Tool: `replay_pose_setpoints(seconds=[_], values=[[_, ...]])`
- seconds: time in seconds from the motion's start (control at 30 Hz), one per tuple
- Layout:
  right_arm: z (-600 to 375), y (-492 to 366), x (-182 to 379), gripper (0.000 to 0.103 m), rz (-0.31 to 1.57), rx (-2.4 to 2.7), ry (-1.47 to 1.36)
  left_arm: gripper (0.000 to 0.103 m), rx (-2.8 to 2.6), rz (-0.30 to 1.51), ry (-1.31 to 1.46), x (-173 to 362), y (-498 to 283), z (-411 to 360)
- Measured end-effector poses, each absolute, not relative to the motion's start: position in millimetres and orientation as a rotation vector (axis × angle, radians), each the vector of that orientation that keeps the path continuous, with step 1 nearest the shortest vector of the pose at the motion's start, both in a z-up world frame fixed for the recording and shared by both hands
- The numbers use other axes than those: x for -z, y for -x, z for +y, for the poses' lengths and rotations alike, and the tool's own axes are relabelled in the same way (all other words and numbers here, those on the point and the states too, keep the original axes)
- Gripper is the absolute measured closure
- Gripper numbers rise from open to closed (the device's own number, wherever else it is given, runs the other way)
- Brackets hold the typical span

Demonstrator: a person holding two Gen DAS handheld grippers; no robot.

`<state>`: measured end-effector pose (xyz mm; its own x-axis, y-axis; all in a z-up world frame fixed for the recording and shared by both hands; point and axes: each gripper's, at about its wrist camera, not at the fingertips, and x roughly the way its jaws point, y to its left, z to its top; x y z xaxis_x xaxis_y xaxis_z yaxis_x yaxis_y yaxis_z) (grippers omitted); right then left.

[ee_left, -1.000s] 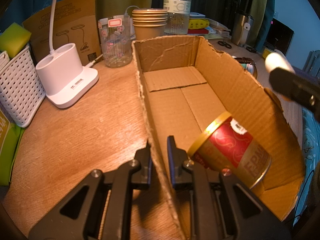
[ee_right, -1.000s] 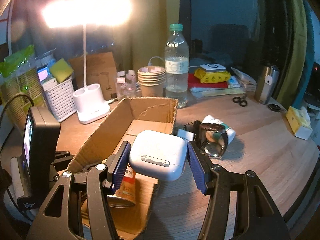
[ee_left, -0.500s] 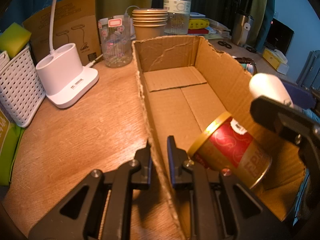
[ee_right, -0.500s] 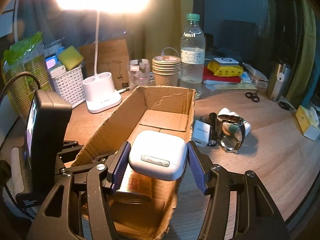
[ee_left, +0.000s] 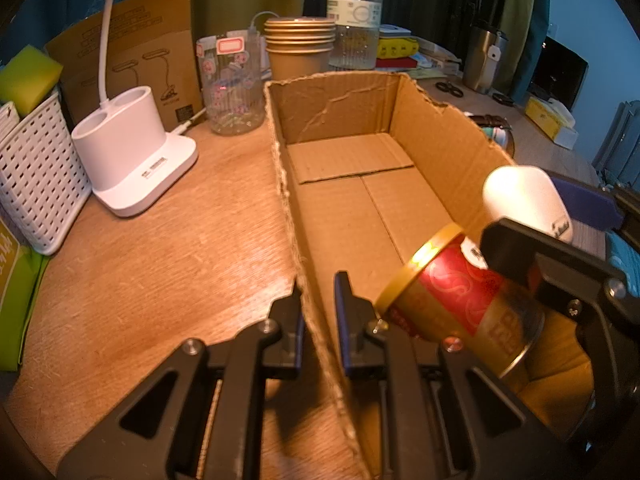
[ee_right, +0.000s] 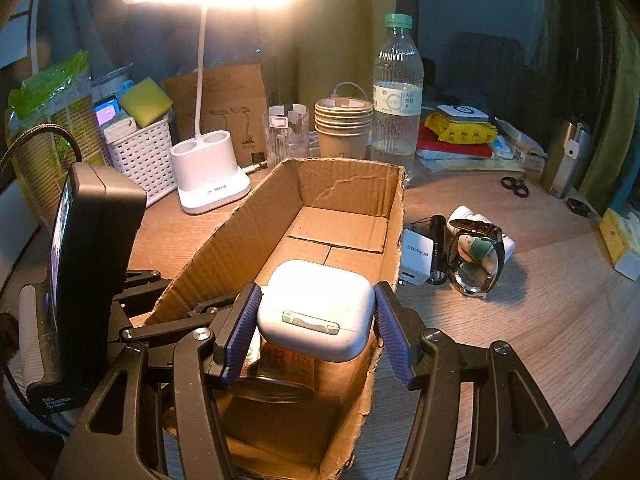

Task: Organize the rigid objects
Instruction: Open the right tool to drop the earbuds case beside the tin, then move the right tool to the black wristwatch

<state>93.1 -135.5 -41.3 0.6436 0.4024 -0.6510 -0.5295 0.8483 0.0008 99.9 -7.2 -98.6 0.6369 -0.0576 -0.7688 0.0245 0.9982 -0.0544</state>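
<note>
Mostly hidden beneath the case-holding right tool (ee_right: 316, 330): red-and-gold can (ee_right: 276, 376); label print too blurred to read.

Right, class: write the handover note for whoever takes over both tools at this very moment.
Left tool: shut on the cardboard box side wall, steadying it.
Right tool: shut on the white earbud case, held over the box's near end.
Done: red and gold can lies inside the box.
Left: release the case into the box, then collect the watch, charger and small flashlight beside it.
</note>
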Motion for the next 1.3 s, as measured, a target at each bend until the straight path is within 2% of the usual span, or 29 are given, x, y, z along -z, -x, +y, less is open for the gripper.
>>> replay_pose_setpoints(seconds=[0.2, 1.3], values=[[-137.9, -91.7, 37.5, 0.038, 0.678, -0.543, 0.179, 0.089, 0.048, 0.881, 0.038, 98.8, -100.2, -7.8], [-200.2, -118.4, 25.8, 0.038, 0.657, -0.403, 0.061, 0.089, 0.047, 0.880, 0.039, 99.5, -100.4, -7.6]])
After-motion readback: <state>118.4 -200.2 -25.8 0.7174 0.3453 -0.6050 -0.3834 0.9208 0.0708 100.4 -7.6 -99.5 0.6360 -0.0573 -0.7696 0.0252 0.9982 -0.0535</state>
